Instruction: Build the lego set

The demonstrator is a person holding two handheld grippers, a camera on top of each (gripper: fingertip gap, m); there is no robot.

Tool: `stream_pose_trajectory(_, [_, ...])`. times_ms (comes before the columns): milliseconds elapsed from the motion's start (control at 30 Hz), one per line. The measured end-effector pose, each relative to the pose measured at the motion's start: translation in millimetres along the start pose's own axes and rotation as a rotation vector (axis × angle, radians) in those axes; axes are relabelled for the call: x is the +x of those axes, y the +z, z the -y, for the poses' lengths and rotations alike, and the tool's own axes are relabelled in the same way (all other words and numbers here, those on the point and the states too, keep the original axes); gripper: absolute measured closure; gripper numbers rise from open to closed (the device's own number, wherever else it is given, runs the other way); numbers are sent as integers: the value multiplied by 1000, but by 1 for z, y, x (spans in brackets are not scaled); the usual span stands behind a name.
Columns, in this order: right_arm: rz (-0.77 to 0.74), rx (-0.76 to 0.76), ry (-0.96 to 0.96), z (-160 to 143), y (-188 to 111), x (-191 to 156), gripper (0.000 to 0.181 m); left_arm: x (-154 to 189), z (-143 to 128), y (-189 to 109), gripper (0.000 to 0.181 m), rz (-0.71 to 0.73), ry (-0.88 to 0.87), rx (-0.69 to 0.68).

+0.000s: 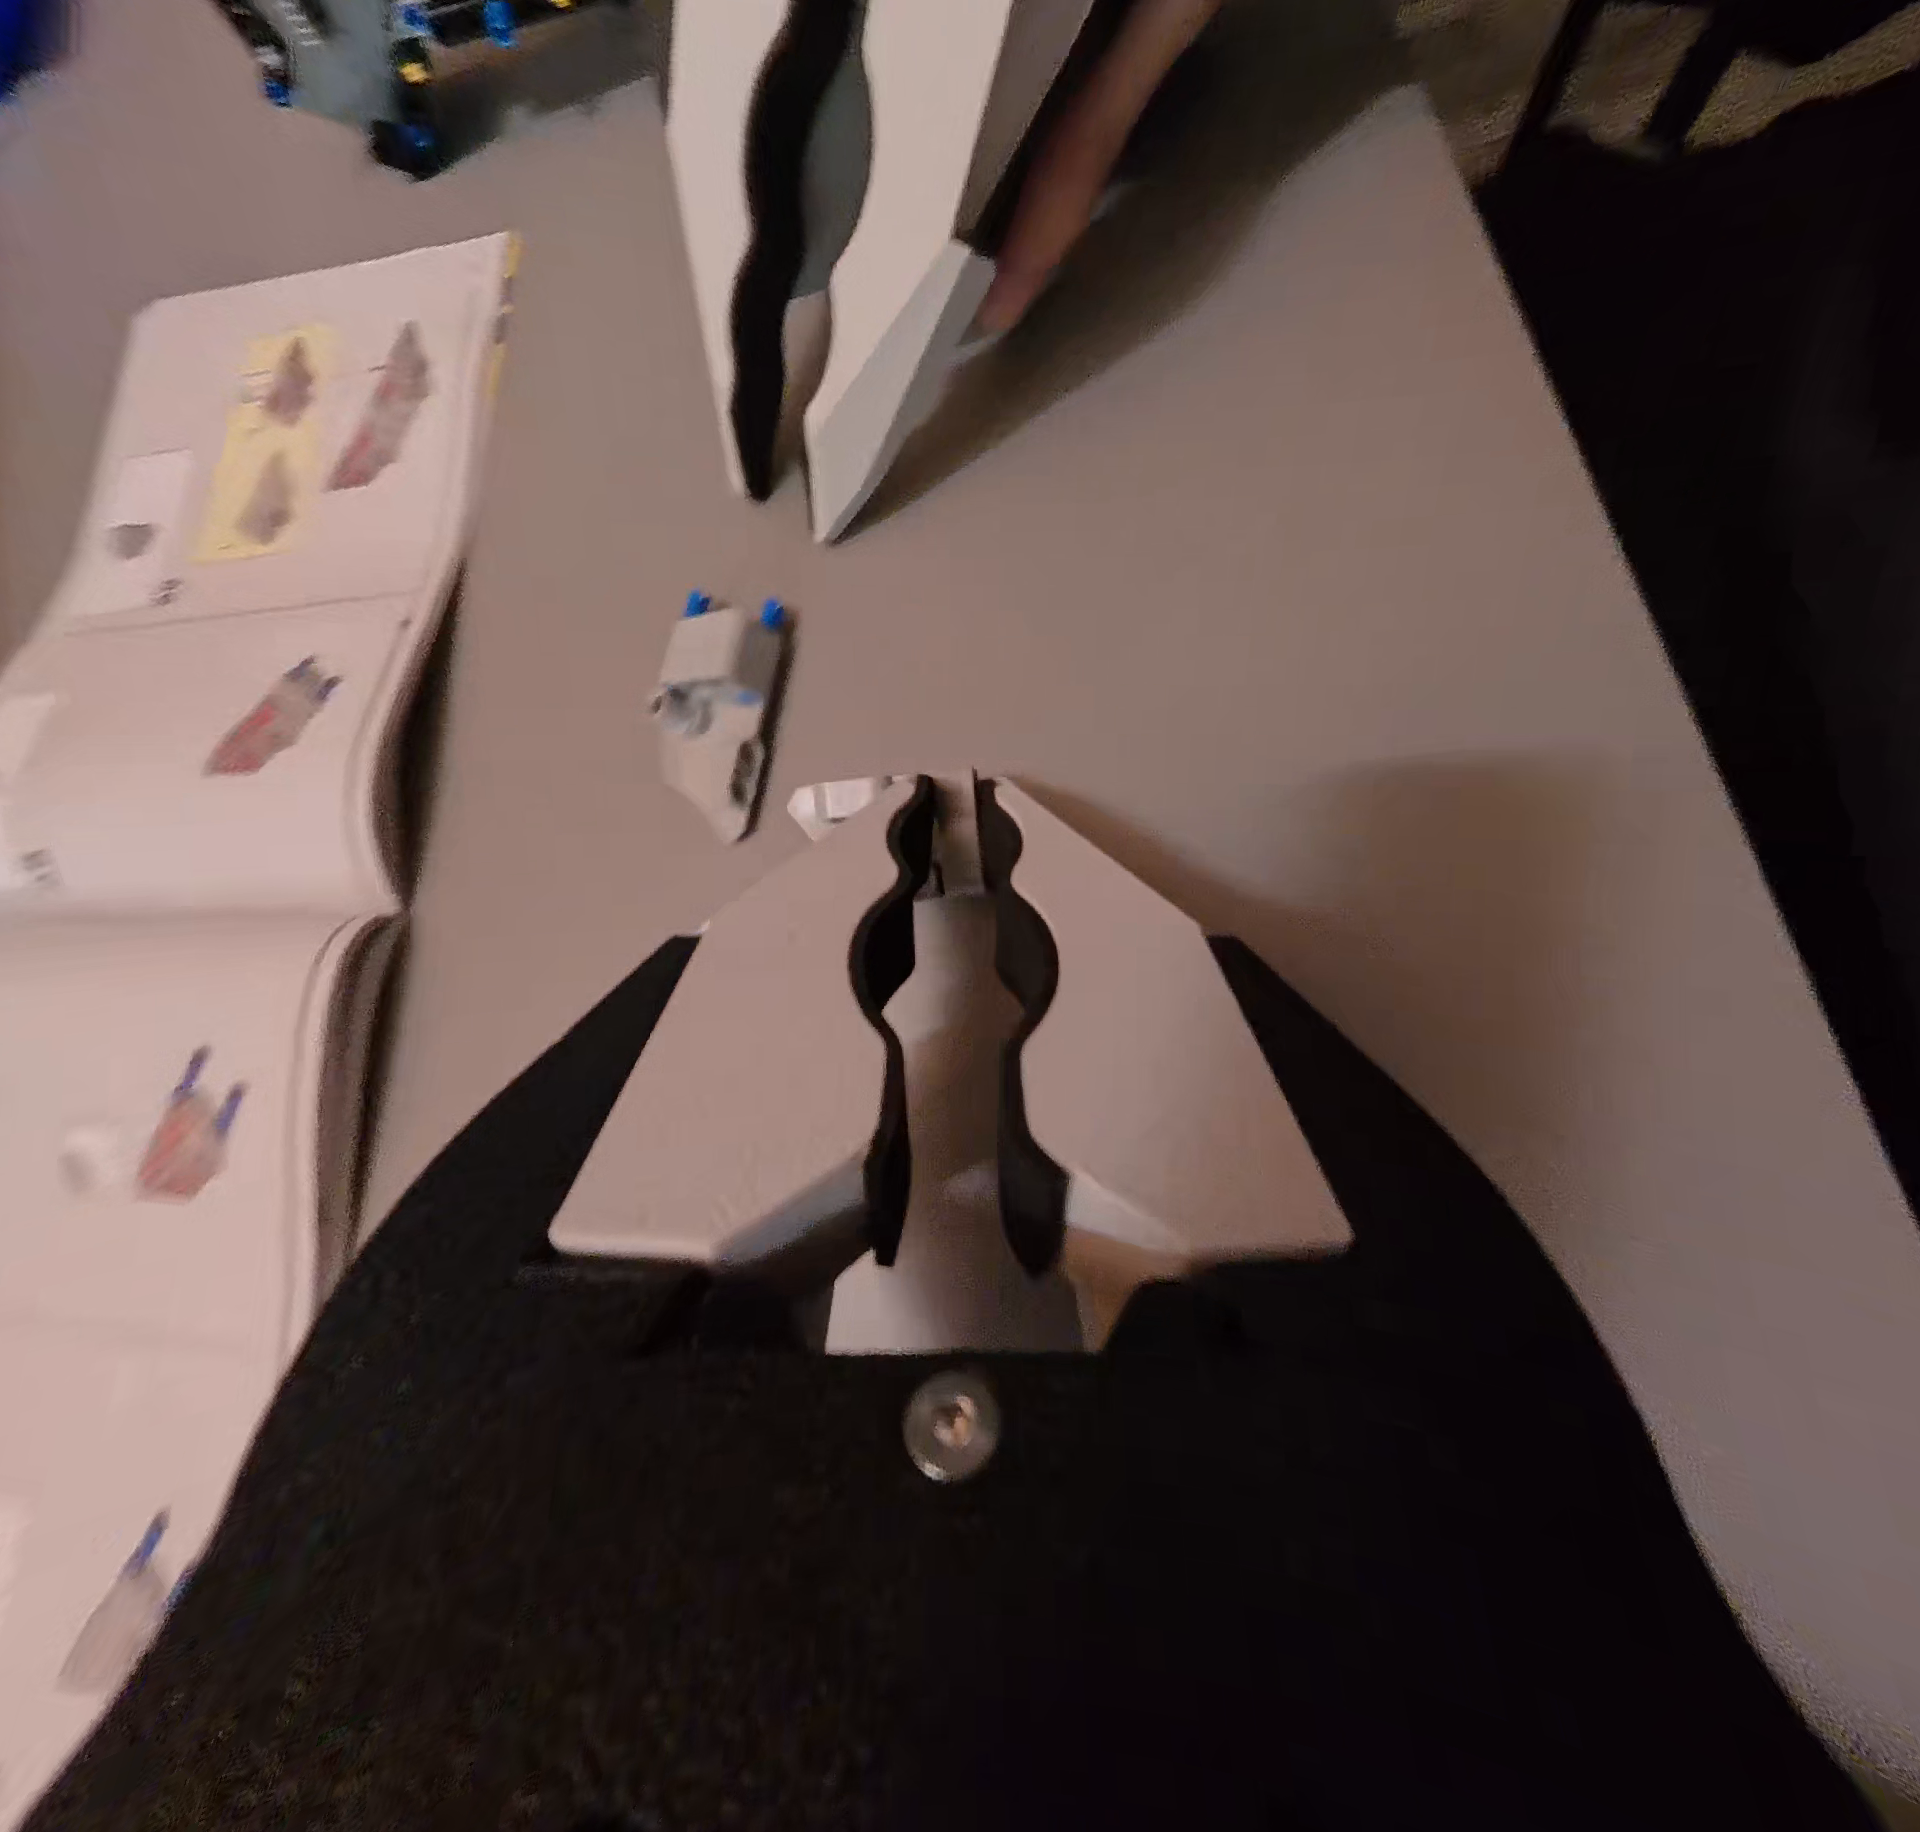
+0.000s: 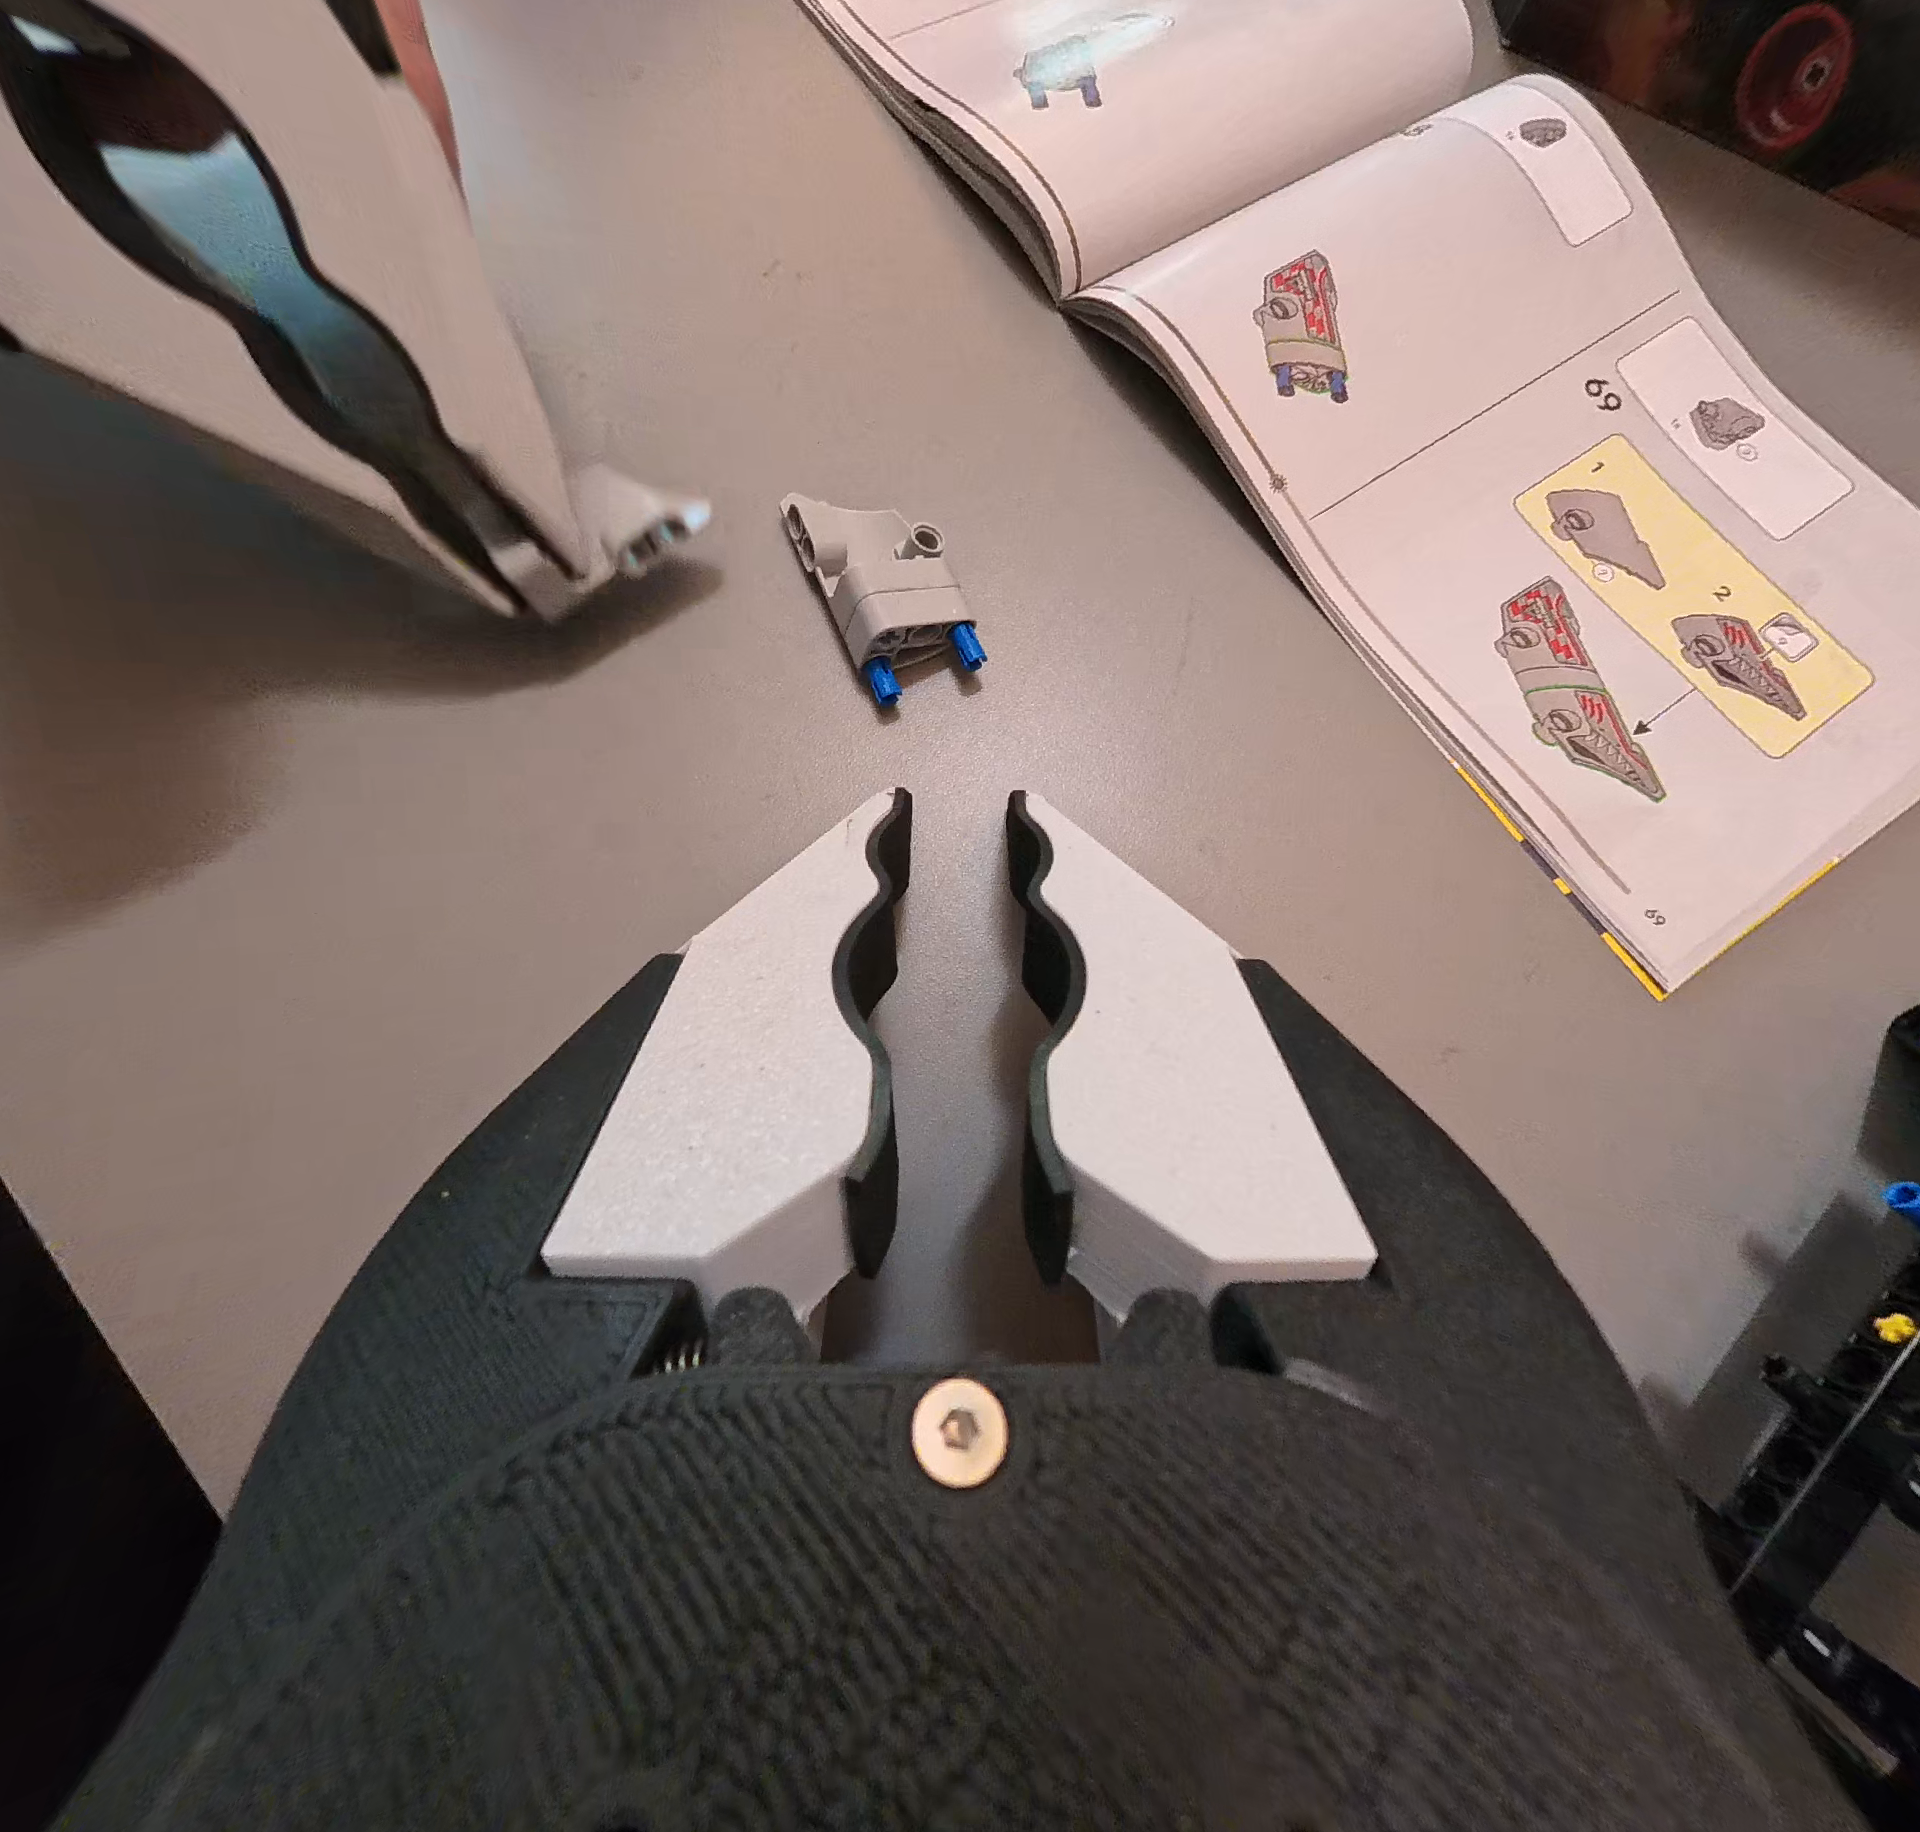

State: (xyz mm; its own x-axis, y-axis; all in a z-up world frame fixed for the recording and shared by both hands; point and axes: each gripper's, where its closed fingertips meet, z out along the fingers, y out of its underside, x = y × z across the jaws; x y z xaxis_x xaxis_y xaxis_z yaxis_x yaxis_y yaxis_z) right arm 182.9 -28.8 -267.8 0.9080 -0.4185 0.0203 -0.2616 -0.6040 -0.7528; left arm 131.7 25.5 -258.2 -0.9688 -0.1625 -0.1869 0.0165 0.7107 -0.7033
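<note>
Right wrist view: right gripper [image 2: 958, 808] hovers with fingers apart, grey lego assembly [image 2: 883, 593] on the table [image 2: 416, 899] just ahead; left gripper [image 1: 951, 795] pinches a small light piece [image 2: 665, 525].

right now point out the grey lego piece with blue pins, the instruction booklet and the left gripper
grey lego piece [image 2: 878, 593]: right wrist view, on its grey body
instruction booklet [image 2: 1403, 452]: right wrist view, on the open page
left gripper [image 1: 951, 795]: left wrist view, between its tips

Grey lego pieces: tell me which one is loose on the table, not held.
The grey assembly with two blue pins lies free between the grippers. The other, a small light grey piece, is clamped in the left gripper.
</note>
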Motion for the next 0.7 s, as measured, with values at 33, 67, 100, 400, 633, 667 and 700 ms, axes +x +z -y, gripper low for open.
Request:
stream_pose_trajectory(33, [3, 0, 4, 0, 0, 0, 164, 3, 3, 5, 176, -23, -10, 5])
stream_pose_trajectory(67, [8, 0, 10, 0, 0, 0, 164, 4, 6, 10, 176, -34, -21, 7])
stream_pose_trajectory(100, [15, 0, 16, 0, 0, 0, 164, 6, 7, 14, 176, -53, -37, 5])
stream_pose_trajectory(400, [17, 0, -7, 0, 0, -2, 161, 15, 20, 32, 174, -83, -102, -13])
stream_pose_trajectory(633, [37, 0, 3, -4, -5, -3, 159, 5, 34, 5, 162, -34, -297, 95])
stream_pose_trajectory(667, [44, 1, 5, -5, -6, -3, 158, -2, 28, 1, 161, 8, -396, 77])
stream_pose_trajectory(700, [48, 1, 4, -5, -6, -4, 156, -9, 19, -1, 160, 51, -518, 54])
